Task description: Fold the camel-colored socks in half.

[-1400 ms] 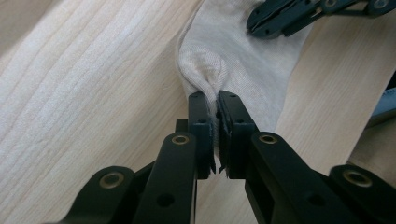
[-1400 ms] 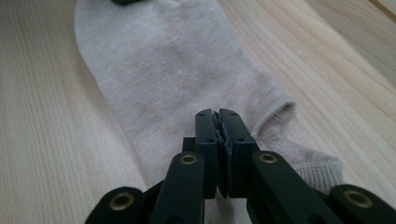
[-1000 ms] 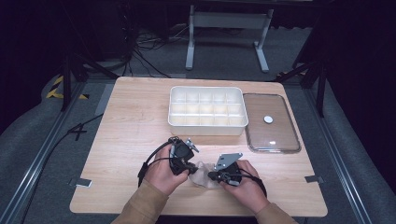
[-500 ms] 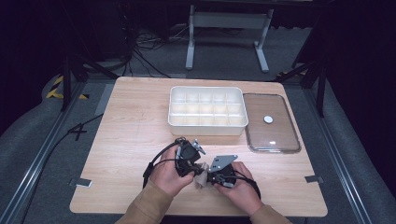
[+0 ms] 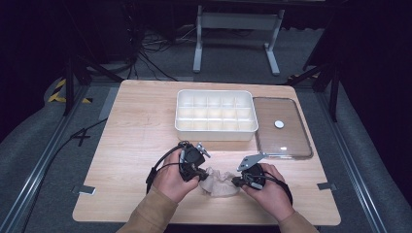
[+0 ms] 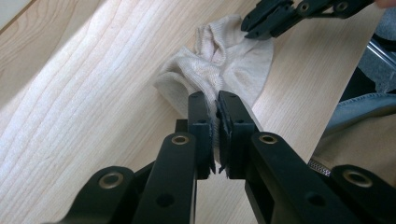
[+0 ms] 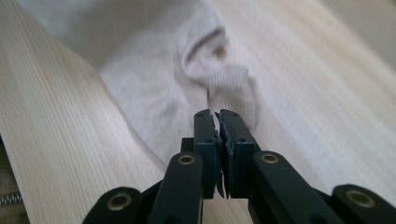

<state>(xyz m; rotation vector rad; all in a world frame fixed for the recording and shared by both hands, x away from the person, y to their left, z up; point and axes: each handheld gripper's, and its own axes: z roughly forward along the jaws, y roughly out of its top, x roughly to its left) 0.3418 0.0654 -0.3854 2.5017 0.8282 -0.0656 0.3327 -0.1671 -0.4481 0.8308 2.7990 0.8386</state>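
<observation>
- Sock [image 5: 221, 180], beige, crumpled, lies on the table [image 5: 136, 136] near its front edge, about mid-width, between the two grippers.
- Left gripper [image 5: 198, 170] at the sock's left end; left gripper view: jaws nearly together with a fold of sock [image 6: 219, 70] pinched between the pads [image 6: 200, 122], fabric visible in the slit.
- Right gripper [image 5: 239, 181] at the sock's right end; right gripper view: jaws closed to a thin slit, tips on the sock [image 7: 187, 70]. A sliver of pale fabric seems caught between the pads [image 7: 205, 135], grip looks real but thin.
- Left gripper view also catches the right gripper [image 6: 261, 23] at top, tips closed on the sock's far edge.
- Sock bunched, with raised folds between the two grip points, rest flat on the wood.
- Left hand [image 5: 172, 179] and right hand [image 5: 272, 189] wrap the grippers, forearms come in over the front edge.
- White tray [image 5: 214, 130] with compartments sits toward the back edge, centre, well apart from the sock.
- Clear lid [image 5: 282, 141] with a white knob lies flat just right of the tray, near the right edge.
</observation>
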